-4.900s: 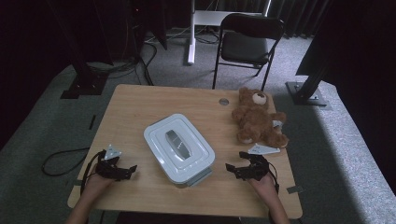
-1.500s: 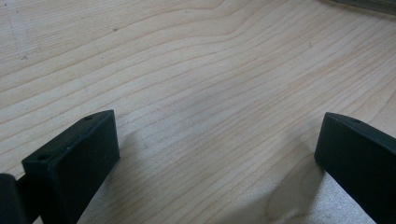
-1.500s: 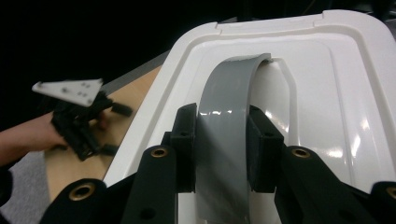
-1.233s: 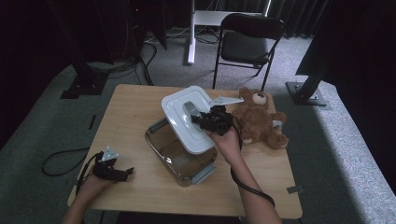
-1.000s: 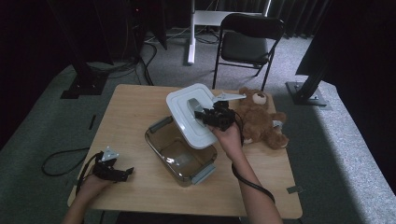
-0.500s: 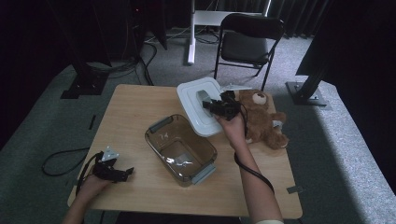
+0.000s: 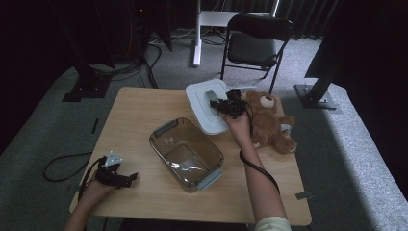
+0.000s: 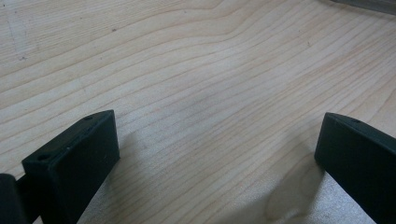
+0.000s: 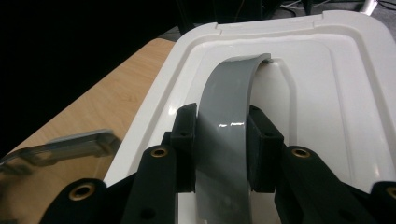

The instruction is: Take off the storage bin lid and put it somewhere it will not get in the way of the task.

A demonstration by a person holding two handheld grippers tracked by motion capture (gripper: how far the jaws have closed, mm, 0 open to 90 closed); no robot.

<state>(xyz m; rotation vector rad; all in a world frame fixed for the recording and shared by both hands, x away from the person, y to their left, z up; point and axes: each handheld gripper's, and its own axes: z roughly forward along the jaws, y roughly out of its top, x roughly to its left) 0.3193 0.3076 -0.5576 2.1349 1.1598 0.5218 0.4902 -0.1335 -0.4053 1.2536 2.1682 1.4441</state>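
Right gripper (image 9: 219, 154) clamped on the grey arched handle (image 9: 229, 116) of the white lid (image 7: 208, 107), held at the far side of the bench (image 7: 139, 108), just beside the teddy bear (image 7: 270, 122). Probably light and stiff, but glossy plastic, so slippery; handle the best place for holding. Clear brown container (image 7: 186, 155) open at the bench middle, nearly empty, only some small transparent thing on the bottom. Left gripper (image 8: 219, 154) resting with jaws apart, holding nothing.
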